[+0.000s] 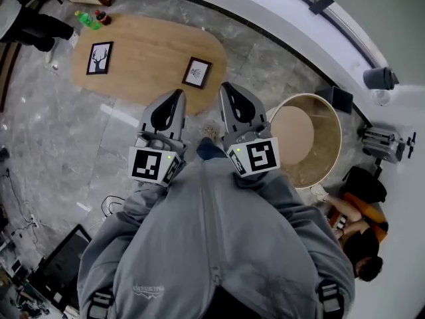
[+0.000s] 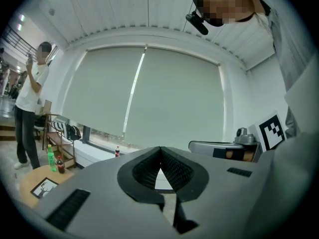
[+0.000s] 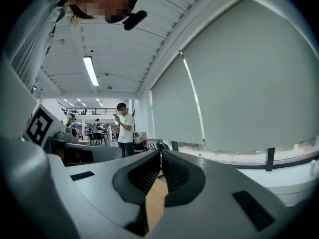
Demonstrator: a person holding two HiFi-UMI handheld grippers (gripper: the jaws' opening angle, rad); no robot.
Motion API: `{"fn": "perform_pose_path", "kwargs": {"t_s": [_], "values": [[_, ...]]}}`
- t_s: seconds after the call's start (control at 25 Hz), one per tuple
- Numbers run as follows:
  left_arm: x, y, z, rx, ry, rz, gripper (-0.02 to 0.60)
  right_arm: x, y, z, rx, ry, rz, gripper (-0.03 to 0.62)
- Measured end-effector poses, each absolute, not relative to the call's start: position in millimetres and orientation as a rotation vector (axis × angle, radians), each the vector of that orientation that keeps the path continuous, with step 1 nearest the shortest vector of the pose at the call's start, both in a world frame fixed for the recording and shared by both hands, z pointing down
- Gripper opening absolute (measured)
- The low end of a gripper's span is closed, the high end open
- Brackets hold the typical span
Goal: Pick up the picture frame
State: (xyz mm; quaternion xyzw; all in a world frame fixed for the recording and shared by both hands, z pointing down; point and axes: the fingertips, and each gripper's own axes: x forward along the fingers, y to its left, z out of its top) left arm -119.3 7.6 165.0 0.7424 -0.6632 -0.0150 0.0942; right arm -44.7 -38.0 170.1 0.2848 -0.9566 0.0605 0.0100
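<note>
Two picture frames flat on the table; both grippers closed and empty, well short of them.

The smaller picture frame (image 1: 196, 72) is lying by the table's (image 1: 153, 45) near edge, toward its right end. The larger frame (image 1: 100, 58), with a deer print, is sitting near the left end, with two bottles (image 1: 93, 18) at the far left corner. Which one is meant, I cannot tell. Either is looking light, stiff and probably glazed, so slick and breakable on its face. I am judging a pinch across one border rail safest. The left gripper (image 1: 174, 98) and right gripper (image 1: 228, 89) are hovering side by side above the floor (image 1: 80, 145), jaws pressed together on nothing.
</note>
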Motion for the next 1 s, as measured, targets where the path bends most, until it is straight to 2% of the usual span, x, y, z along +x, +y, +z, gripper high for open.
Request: {"fn": "perform_pose_path", "kwargs": {"t_s": [0.28, 0.64, 1.0], "values": [[-120.0, -23.4, 160.7, 2.146, -2.04, -0.014, 0.018, -40.9, -82.0, 170.3, 0.841, -3.016, 0.214, 0.034], [-153.6, -6.2, 150.0, 2.047, -2.164, 0.007, 0.018, -76.4, -82.3, 161.3, 0.709, -3.082, 0.208, 0.034], [-169.0, -17.1, 139.1, 2.143, -2.09, -0.015, 0.018, -79.0, -86.6, 142.9, 0.855, -3.067, 0.14, 0.034]]}}
